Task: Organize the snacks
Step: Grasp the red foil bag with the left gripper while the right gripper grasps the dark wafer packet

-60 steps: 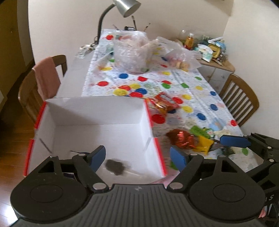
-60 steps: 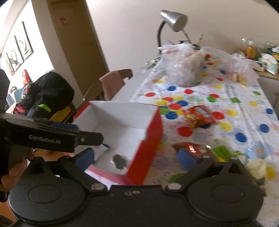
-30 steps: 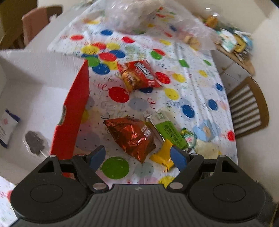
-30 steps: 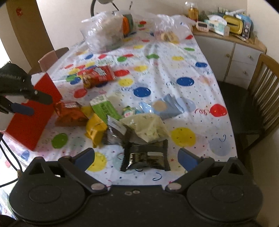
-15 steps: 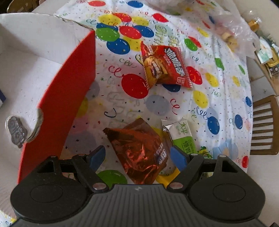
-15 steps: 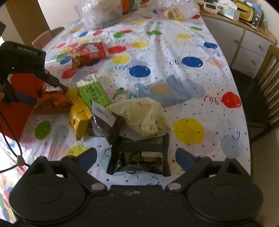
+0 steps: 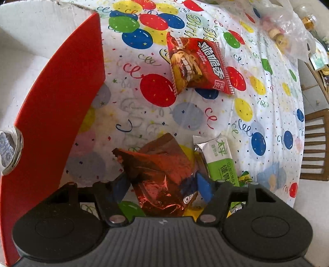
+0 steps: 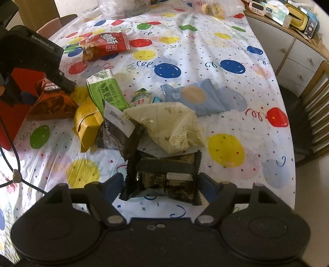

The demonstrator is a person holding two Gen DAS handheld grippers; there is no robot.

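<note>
The counter (image 8: 205, 41), under a balloon-print cloth, fills both views. A red box (image 7: 61, 102) with a white inside curves down the left of the left wrist view; a small dark wrapped piece (image 7: 8, 152) shows at its rim, and the rest of the inside is out of frame. A wooden chair (image 8: 312, 102) stands at the right edge. Clear plastic bags (image 8: 123, 8) sit at the top. A red noodle packet (image 7: 197, 65) lies upper centre, clear of the rest. In the middle of the right wrist view, a blue pouch (image 8: 197, 96), a pale crumpled bag (image 8: 170, 127), a green bar (image 8: 107, 92) and a yellow packet (image 8: 86, 123) crowd together, some overlapping. The left gripper (image 7: 162, 184) is narrowed around a copper foil bag (image 7: 160, 172), pads at its sides. The right gripper (image 8: 162, 184) brackets a black wafer pack (image 8: 164, 176); I cannot tell whether the fingers touch it.
</note>
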